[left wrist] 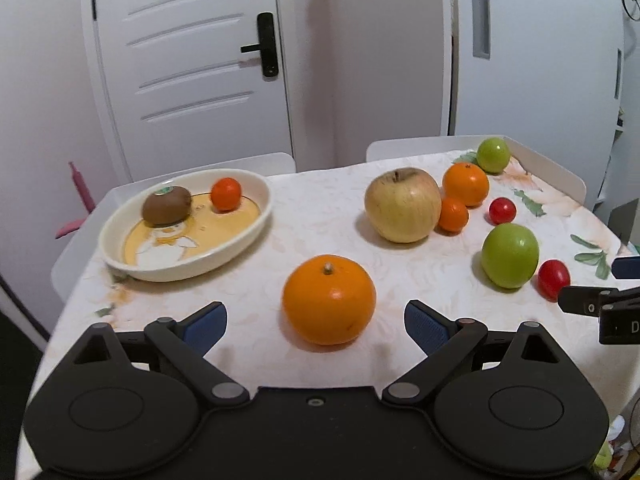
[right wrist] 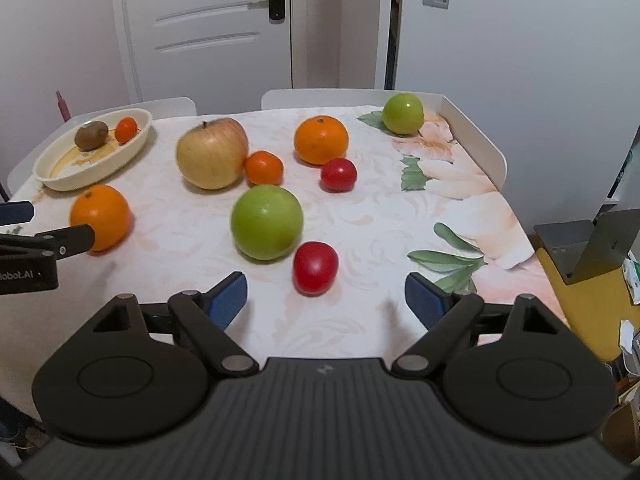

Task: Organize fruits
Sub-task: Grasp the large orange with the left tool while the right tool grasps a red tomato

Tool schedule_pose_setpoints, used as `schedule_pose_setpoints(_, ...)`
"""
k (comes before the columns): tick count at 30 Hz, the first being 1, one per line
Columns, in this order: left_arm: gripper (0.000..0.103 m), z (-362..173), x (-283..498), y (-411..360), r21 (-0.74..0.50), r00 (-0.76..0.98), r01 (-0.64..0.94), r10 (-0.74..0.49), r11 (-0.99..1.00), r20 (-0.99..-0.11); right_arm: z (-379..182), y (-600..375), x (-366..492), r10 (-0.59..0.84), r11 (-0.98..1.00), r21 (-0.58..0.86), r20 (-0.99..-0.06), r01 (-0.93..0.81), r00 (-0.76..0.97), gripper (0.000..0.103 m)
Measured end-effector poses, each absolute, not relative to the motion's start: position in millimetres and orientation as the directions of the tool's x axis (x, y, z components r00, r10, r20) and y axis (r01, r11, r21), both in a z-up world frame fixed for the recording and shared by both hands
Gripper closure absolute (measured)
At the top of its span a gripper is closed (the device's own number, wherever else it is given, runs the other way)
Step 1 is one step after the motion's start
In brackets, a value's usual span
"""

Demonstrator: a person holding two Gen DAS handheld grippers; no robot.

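Note:
My left gripper point(left wrist: 316, 326) is open, its blue pads on either side of a large orange point(left wrist: 329, 300) that lies just ahead of the pads on the cloth. My right gripper point(right wrist: 326, 300) is open and empty; a red tomato point(right wrist: 315, 267) lies just in front of it, and a green apple point(right wrist: 267, 222) behind that. A cream oval dish point(left wrist: 248, 226) at the left holds a kiwi point(left wrist: 167, 205) and a small tangerine point(left wrist: 226, 194). A yellow apple point(left wrist: 402, 205), an orange point(left wrist: 465, 184), a small tangerine point(left wrist: 453, 215), a second tomato point(left wrist: 502, 211) and a far green apple point(left wrist: 493, 155) lie on the table.
The table has a floral cloth point(right wrist: 440, 208). White chair backs point(right wrist: 328, 98) stand at the far side and right edge. A grey metal bracket point(right wrist: 588, 244) stands off the table's right. A white door point(left wrist: 192, 60) is behind.

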State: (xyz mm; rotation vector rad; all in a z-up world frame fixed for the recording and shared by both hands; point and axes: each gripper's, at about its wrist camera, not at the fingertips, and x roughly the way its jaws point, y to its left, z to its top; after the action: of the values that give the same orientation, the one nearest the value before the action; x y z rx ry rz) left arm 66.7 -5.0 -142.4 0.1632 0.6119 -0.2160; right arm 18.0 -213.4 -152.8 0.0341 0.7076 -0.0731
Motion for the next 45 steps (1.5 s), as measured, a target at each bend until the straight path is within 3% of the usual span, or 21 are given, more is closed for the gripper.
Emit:
schedule_pose_setpoints(9,0.016,-166.0,85.2,-19.7,0.113,0.801,0.242,-0.133,0.964,-0.583,-172.1,-221.4,32.3,-0.040,0.997,0.028,-0.633,0.075,0.773,0.022)
schedule_pose_setpoints(17,0.025,-170.9,93.2,-15.9,0.095,0.805,0.194,-0.104,0.976,-0.584,-176.8,-219.7,36.6,-0.019,0.998,0.030,-0.637,0.050,0.771,0.030)
schedule_pose_setpoints(21,0.036,-169.4,94.2,-17.1,0.077,0.803,0.207,-0.125,0.975,-0.583,-176.6,-218.1,38.6,-0.010,0.999,0.032,-0.638,0.040,0.770,0.033)
schedule_pose_setpoints(28,0.037,-168.7,90.0,-17.9,0.093,0.803,0.206,-0.114,0.974,-0.585,-175.3,-216.0,40.8,-0.004,0.999,0.032,-0.639,0.032,0.769,0.047)
schedule_pose_setpoints(35,0.037,-168.3,81.8,-12.4,0.099,0.806,0.200,-0.107,0.975,-0.582,-176.7,-212.8,42.2,-0.011,0.999,0.020,-0.642,0.032,0.767,0.048)
schedule_pose_setpoints(40,0.037,-164.6,72.9,-7.0,0.111,0.813,0.182,-0.086,0.977,-0.576,-176.9,-211.5,42.1,-0.014,0.999,0.019,-0.637,0.034,0.771,0.058)
schedule_pose_setpoints(45,0.037,-155.0,61.7,0.5,0.103,0.823,0.157,-0.072,0.982,-0.564,-169.4,-211.0,38.5,-0.010,0.999,0.025,-0.625,0.033,0.781,0.059)
